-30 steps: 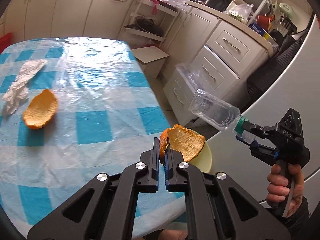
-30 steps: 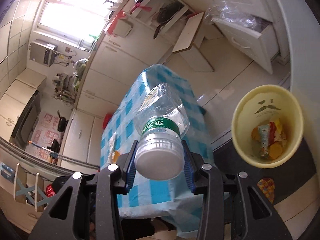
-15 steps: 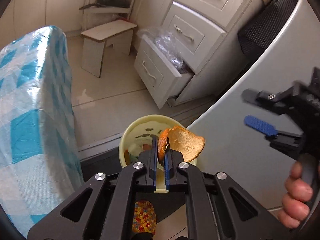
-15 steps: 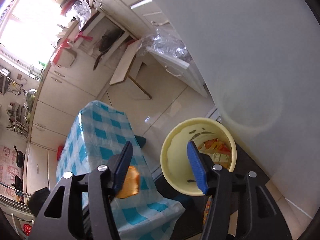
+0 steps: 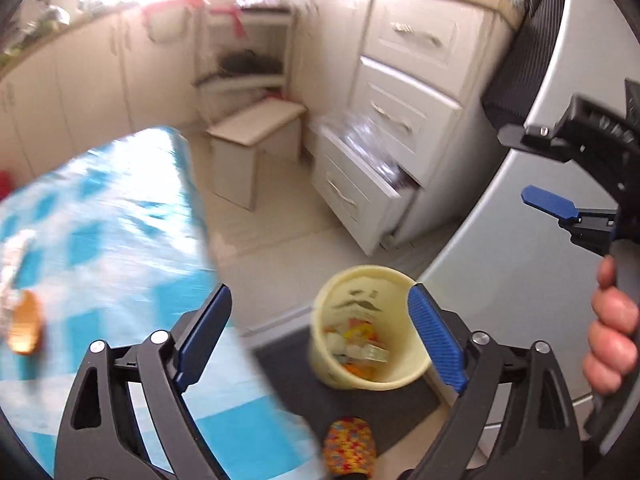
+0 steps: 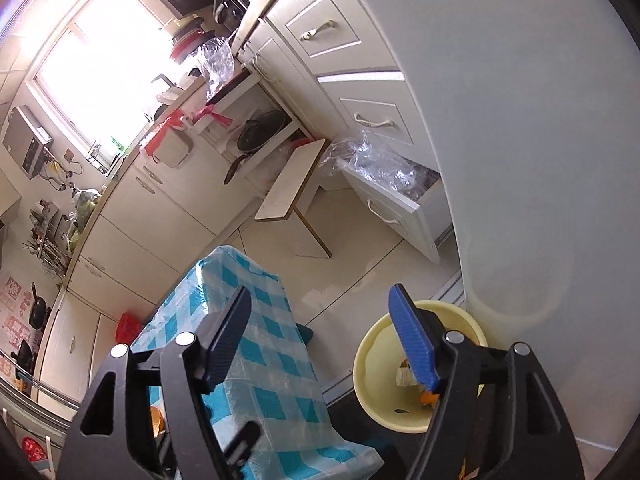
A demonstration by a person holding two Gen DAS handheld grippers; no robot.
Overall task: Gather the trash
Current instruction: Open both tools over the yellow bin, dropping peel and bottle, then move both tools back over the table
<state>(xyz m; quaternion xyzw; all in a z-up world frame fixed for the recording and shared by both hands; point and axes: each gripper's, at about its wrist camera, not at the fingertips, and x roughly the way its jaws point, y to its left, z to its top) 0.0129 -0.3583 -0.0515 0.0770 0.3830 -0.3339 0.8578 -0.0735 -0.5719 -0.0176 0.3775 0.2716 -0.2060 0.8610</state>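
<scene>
The yellow trash bin (image 5: 325, 360) stands on the floor beside the table, with wrappers, orange bits and a clear plastic piece (image 5: 374, 354) inside. My left gripper (image 5: 320, 296) hovers above it, its jaws opening wide with nothing between them. My right gripper (image 6: 320, 296) also hangs over the bin (image 6: 370, 360), jaws opening and empty; it shows in the left wrist view (image 5: 516, 166) with a hand (image 5: 612, 340) on its handle. An orange peel (image 5: 26, 328) and a crumpled tissue (image 5: 12, 256) lie on the blue checked table (image 5: 120, 220).
A grey fridge (image 6: 520, 160) rises right behind the bin. An open drawer (image 6: 400, 204) stuffed with plastic and a small stool (image 6: 292, 184) stand across the floor. A dark mat (image 5: 360, 404) lies under the bin, and a colourful slipper (image 5: 350, 444) is near my left gripper.
The left gripper opened and the orange peel it held is gone from its jaws. The right gripper let the bottle go and spread wider. Both views lifted away from the bin.
</scene>
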